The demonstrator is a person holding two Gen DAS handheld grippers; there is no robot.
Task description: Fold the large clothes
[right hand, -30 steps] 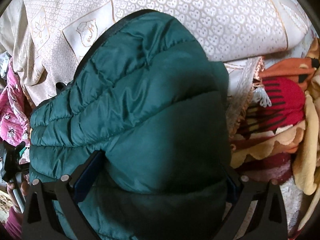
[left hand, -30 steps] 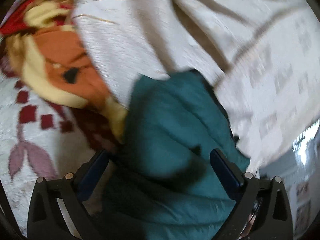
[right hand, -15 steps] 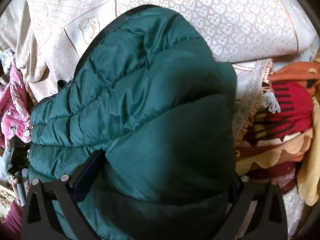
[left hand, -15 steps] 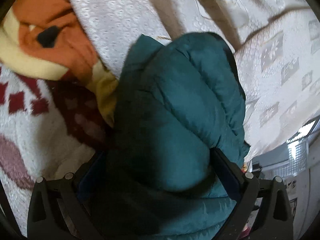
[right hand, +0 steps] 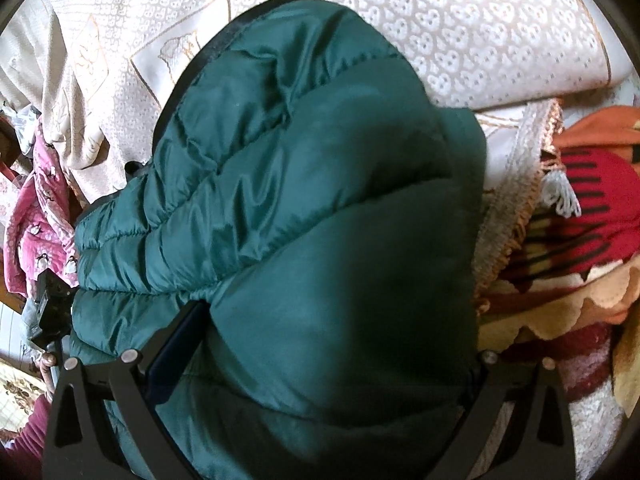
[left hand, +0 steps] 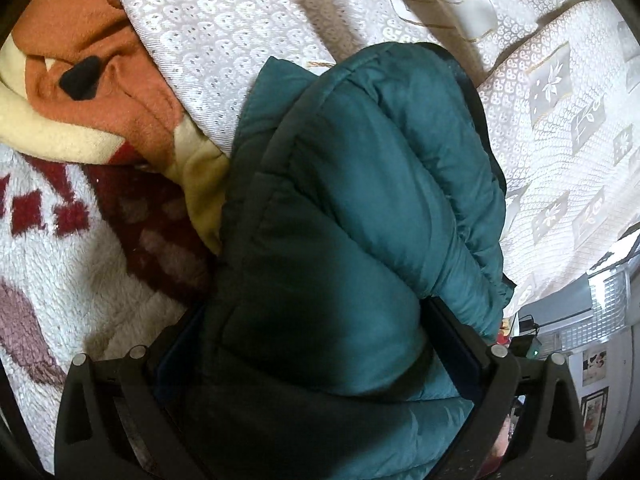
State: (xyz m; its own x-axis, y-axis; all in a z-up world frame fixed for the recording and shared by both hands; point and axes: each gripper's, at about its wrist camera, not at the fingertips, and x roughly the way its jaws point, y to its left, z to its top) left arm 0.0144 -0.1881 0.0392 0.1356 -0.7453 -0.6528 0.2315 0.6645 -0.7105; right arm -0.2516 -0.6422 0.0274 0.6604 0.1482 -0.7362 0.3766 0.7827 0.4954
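Note:
A dark green quilted puffer jacket (left hand: 360, 200) fills both wrist views. In the left wrist view its bulk bulges between the wide-spread fingers of my left gripper (left hand: 316, 344), which clamp a thick fold. In the right wrist view the same jacket (right hand: 304, 200) is bunched between the fingers of my right gripper (right hand: 320, 352); only the left finger (right hand: 172, 352) shows, the right one is hidden by fabric. The jacket hangs over a cream patterned bedspread (left hand: 248, 40).
An orange and cream blanket (left hand: 88, 92) and a white and red fleece rug (left hand: 60, 264) lie left of the jacket. In the right wrist view a red and orange blanket (right hand: 580, 220) lies at right, pink cloth (right hand: 36, 208) at left.
The left wrist view has swung, so the jacket now sits higher and fills more of the frame. The right gripper has moved slightly closer with the jacket still in it.

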